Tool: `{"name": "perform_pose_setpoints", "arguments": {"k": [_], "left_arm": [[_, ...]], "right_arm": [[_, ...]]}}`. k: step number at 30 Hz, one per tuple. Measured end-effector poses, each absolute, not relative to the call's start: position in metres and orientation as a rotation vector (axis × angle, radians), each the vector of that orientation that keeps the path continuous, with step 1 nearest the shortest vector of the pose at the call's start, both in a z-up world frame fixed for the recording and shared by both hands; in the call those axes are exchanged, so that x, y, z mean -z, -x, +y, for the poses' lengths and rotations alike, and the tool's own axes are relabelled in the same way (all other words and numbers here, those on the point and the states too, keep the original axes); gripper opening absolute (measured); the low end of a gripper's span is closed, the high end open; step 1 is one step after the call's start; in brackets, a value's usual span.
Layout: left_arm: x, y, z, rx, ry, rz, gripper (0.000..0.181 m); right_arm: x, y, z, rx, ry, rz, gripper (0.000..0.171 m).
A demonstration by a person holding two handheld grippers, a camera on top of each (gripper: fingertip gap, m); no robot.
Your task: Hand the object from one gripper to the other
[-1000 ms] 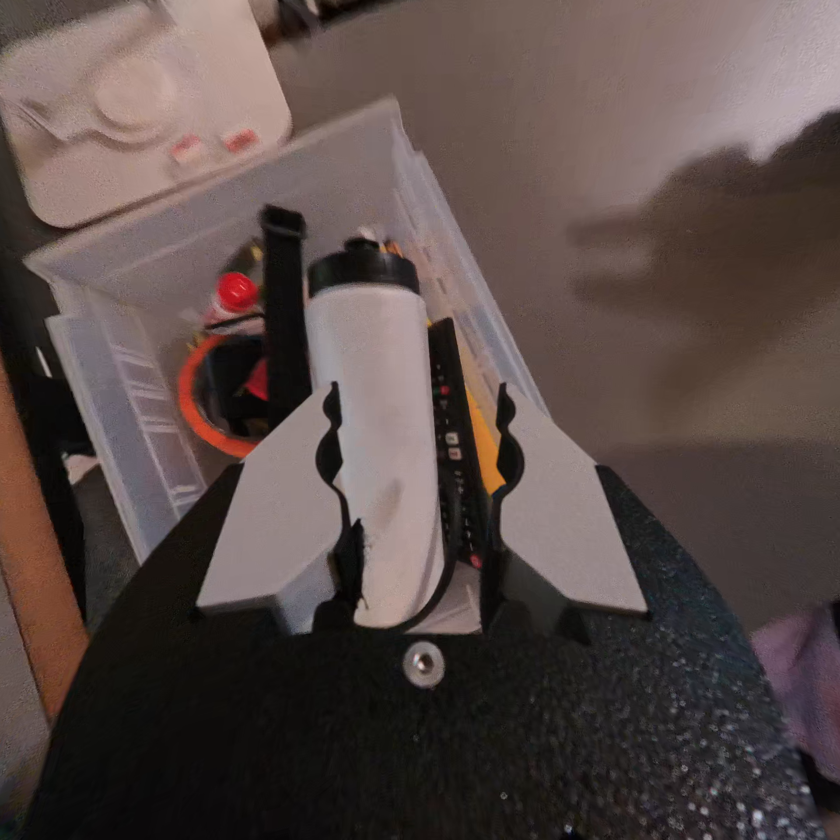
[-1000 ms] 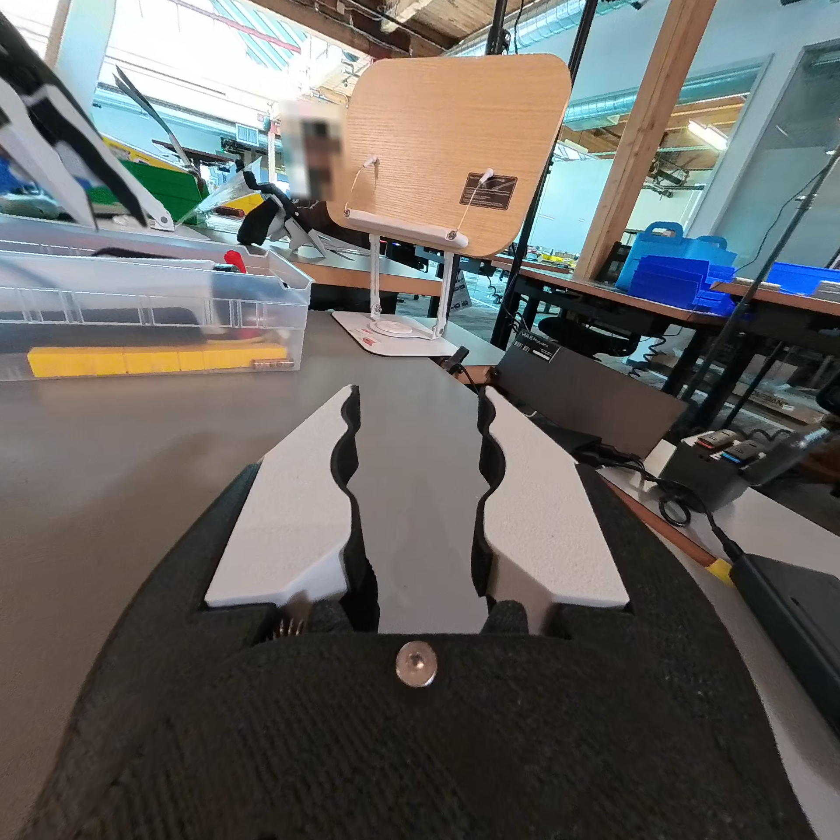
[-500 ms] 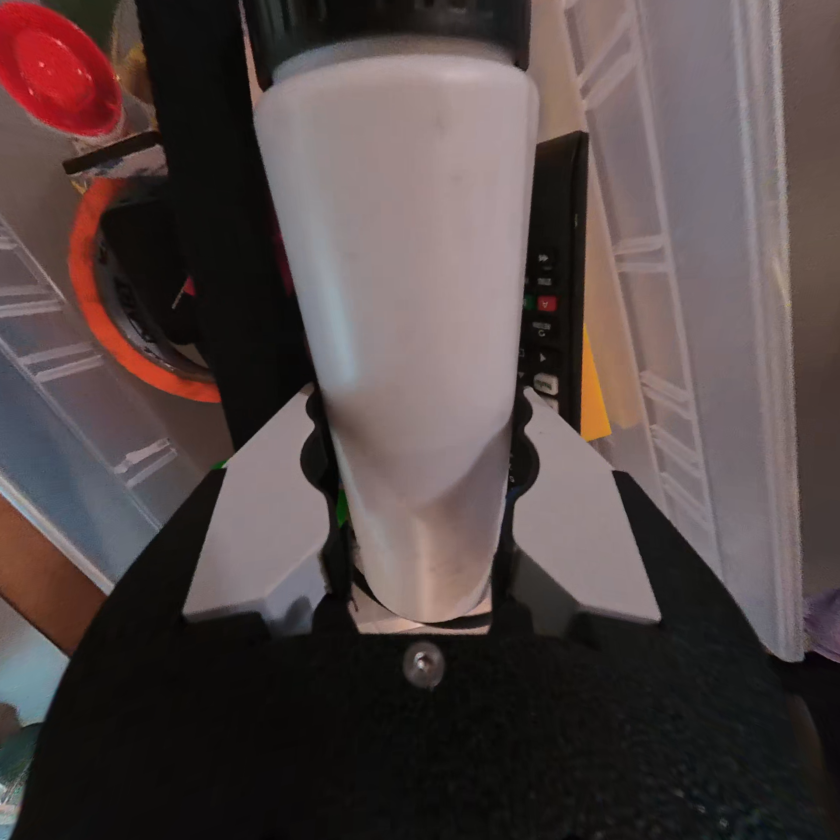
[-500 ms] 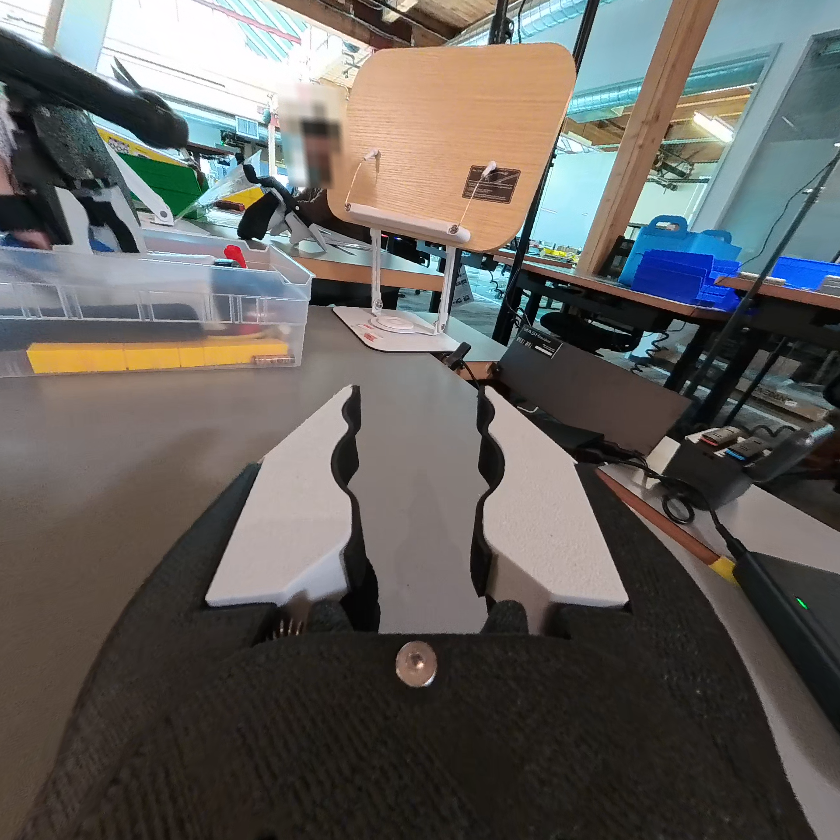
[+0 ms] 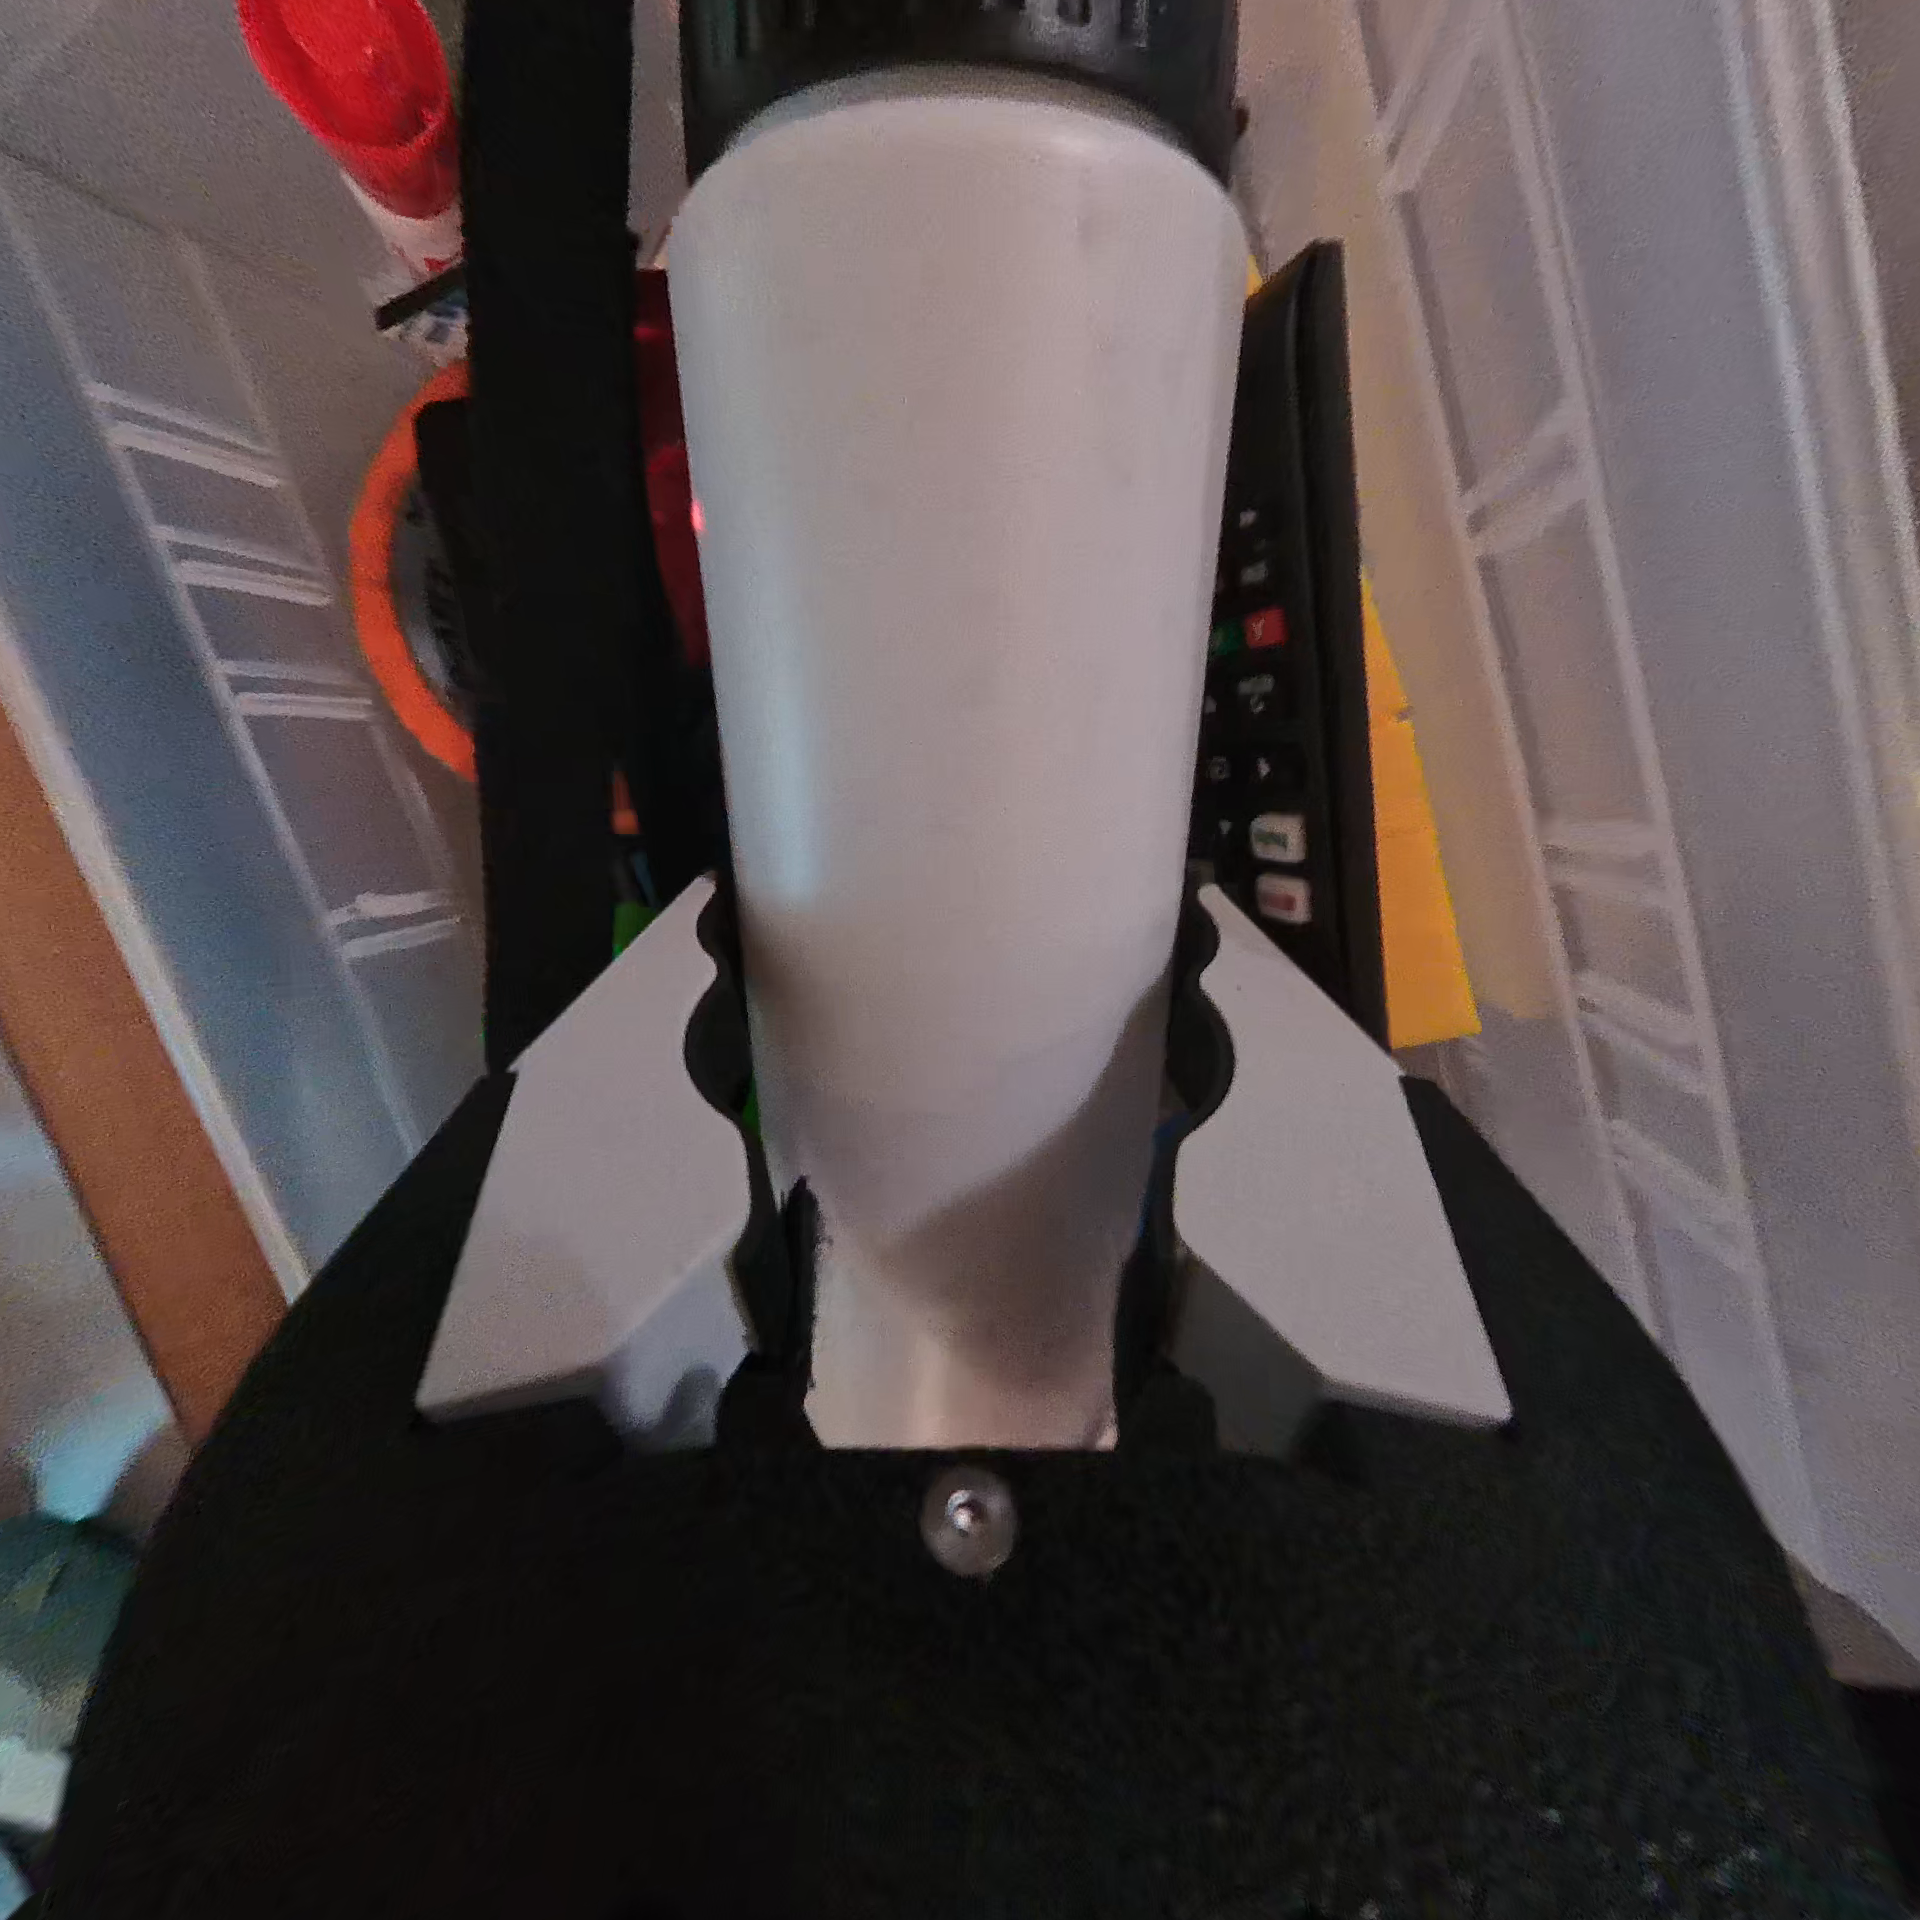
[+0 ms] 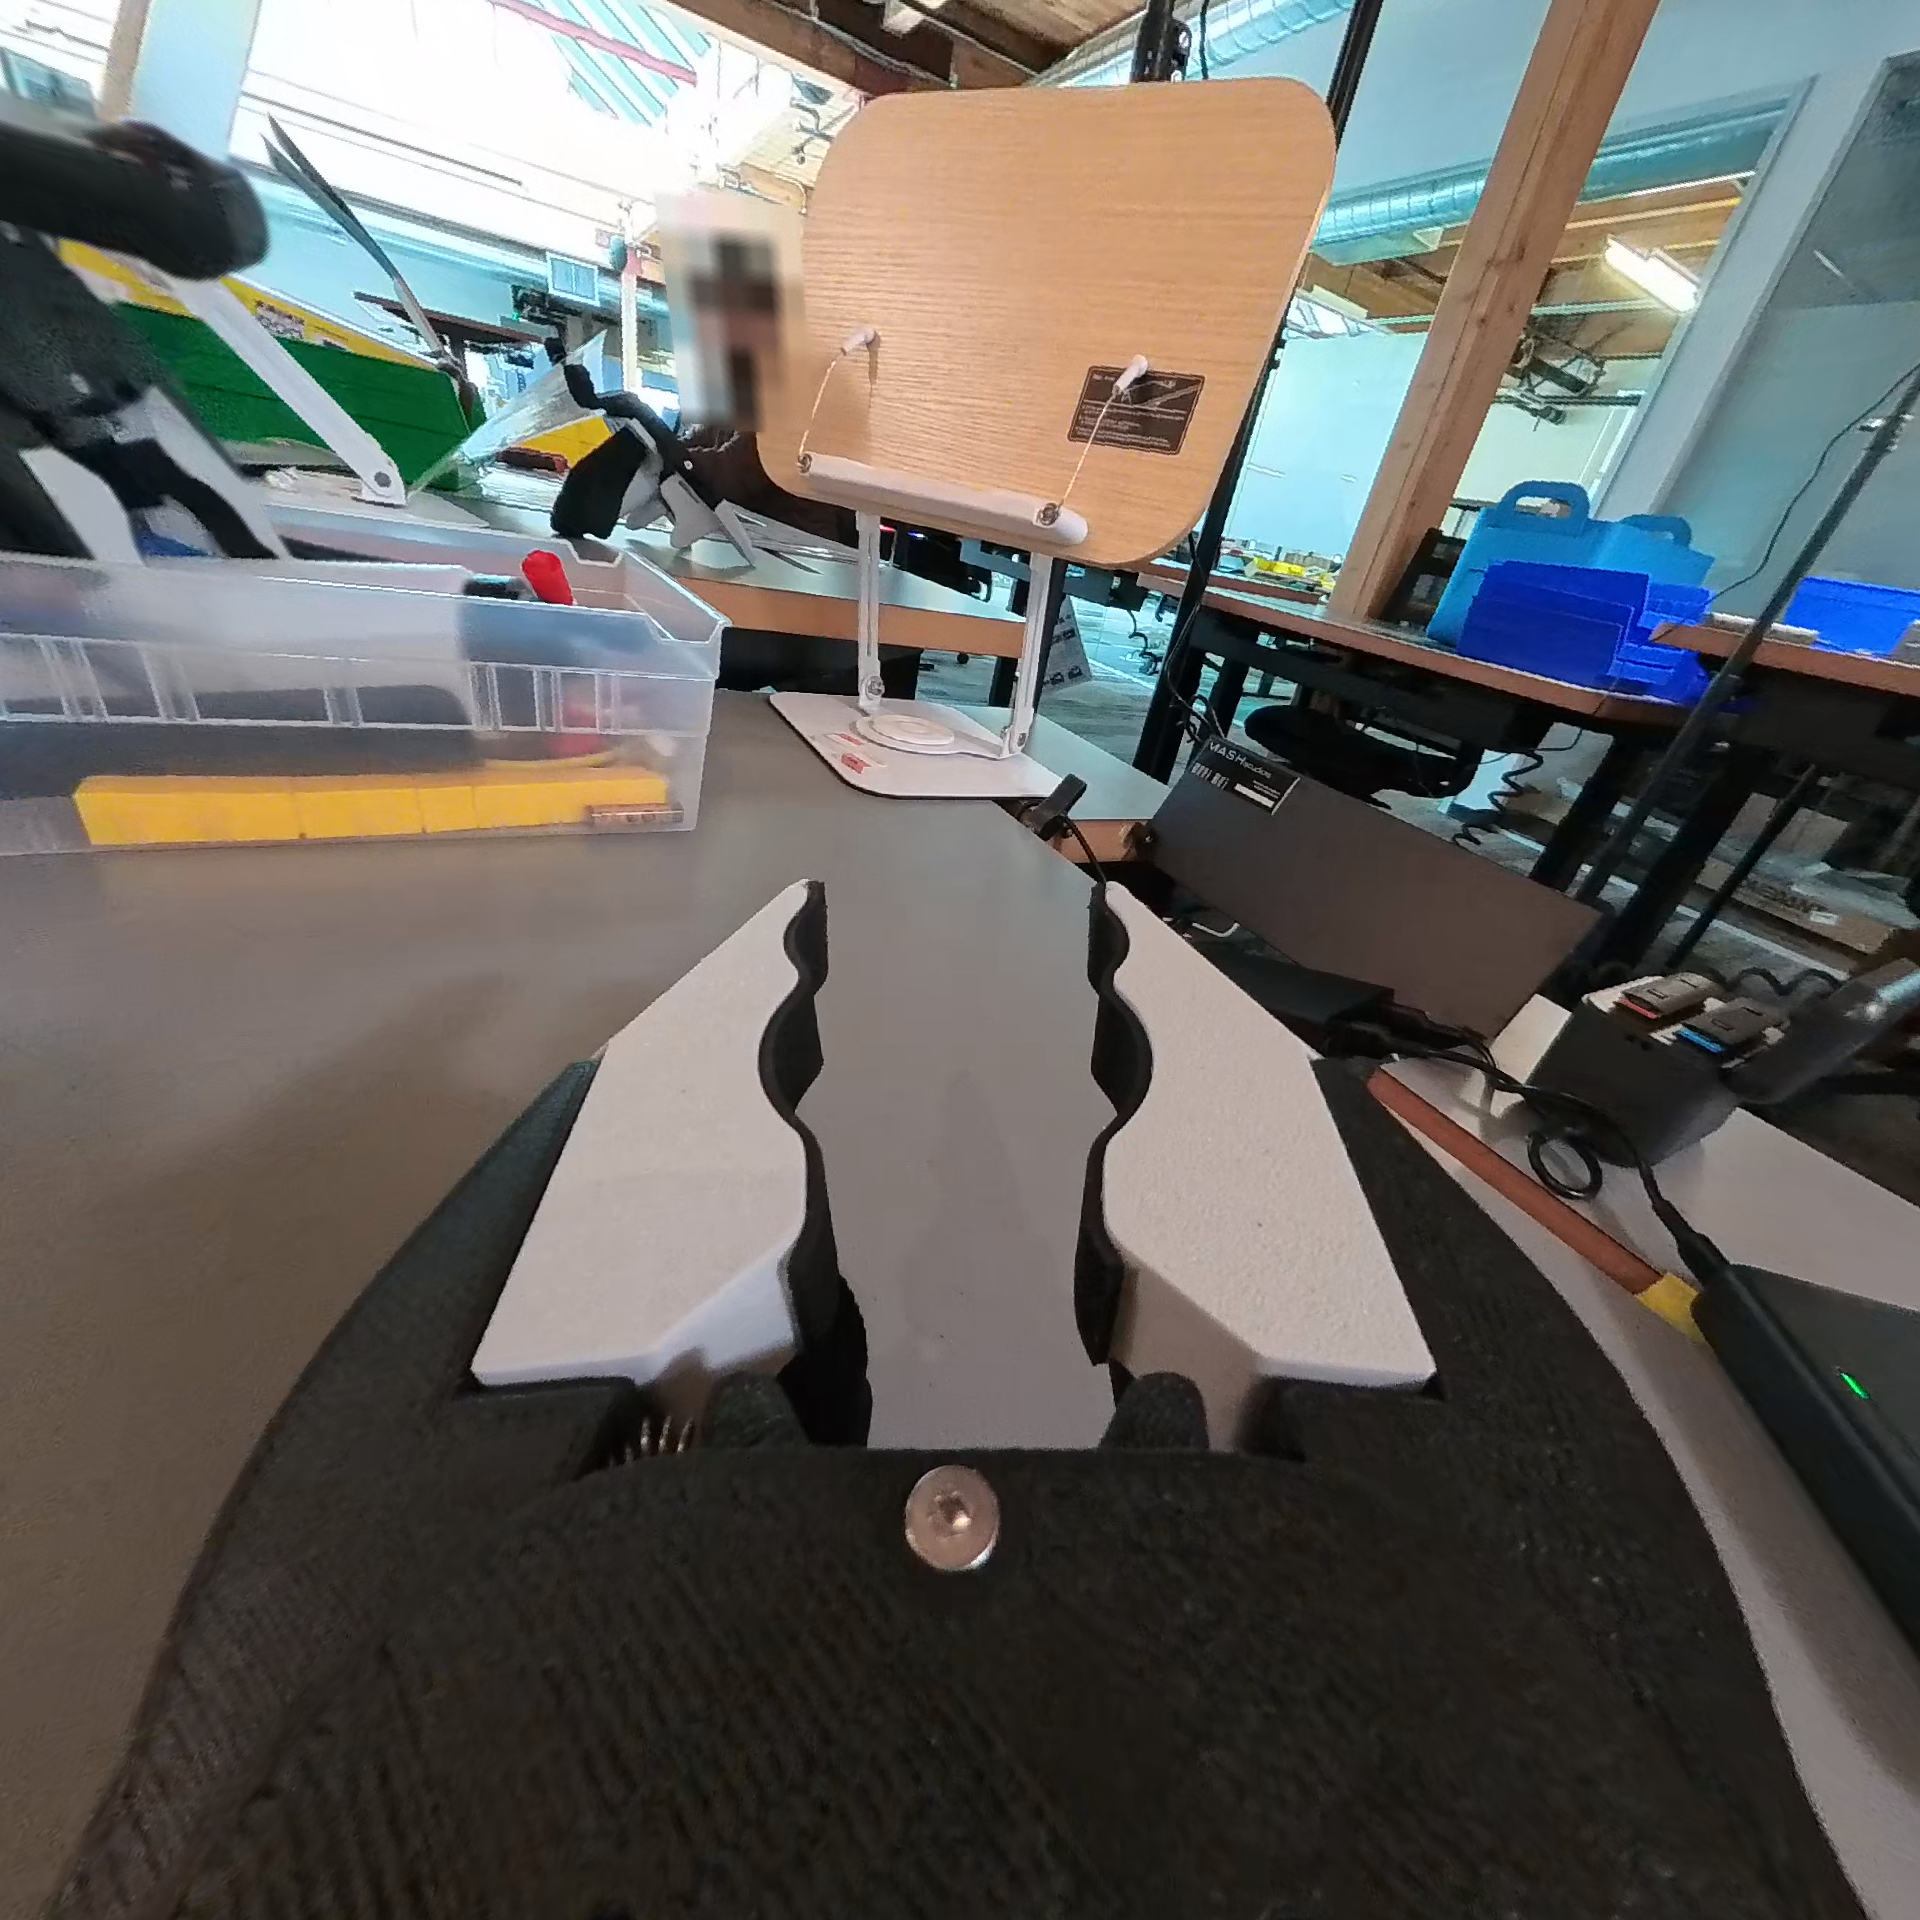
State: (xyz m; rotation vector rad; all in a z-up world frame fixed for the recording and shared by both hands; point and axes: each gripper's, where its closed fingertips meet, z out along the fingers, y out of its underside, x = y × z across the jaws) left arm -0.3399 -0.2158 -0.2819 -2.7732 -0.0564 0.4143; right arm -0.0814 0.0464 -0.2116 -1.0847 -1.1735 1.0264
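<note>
Bottle [image 5: 951, 665], white with black cap, lies in a clear bin [image 6: 416, 665] on the grey table [image 6: 260, 1039], clasped by the left gripper [image 5: 956, 935]. Right gripper [image 6: 956, 914] rests near, jaws apart, empty. Workshop benches stand far behind.

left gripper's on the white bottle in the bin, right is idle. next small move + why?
Probably lift the left gripper straight up. Its fingers look shut on the white bottle, which lies inside the clear bin beside a black remote. The right gripper waits open over the table.
</note>
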Motion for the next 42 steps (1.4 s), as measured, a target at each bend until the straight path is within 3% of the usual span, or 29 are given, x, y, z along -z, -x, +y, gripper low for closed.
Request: {"name": "perform_pose_setpoints", "arguments": {"k": [15, 24, 28, 34, 42], "left_arm": [[0.209, 0.354, -0.222, -1.412, 2.216, 0.296, 0.082], [0.151, 0.331, -0.217, -1.572, 1.873, 0.321, 0.082], [0.096, 0.284, -0.196, -1.416, 1.649, 0.299, 0.082], [0.032, 0.170, -0.133, -0.831, 1.382, 0.338, 0.082], [0.026, 0.025, -0.070, 0.238, 1.134, 0.461, 0.082]], "right_arm": [[0.212, 0.082, 0.046, -1.028, 1.085, -1.179, 0.049], [0.212, 0.081, 0.044, -1.036, 1.072, -1.188, 0.049], [0.211, 0.083, 0.033, -1.083, 1.037, -1.223, 0.053], [0.194, 0.089, -0.039, -1.302, 0.809, -1.375, 0.067], [0.097, 0.030, -0.076, -1.911, 0.570, -1.200, 0.100]]}}
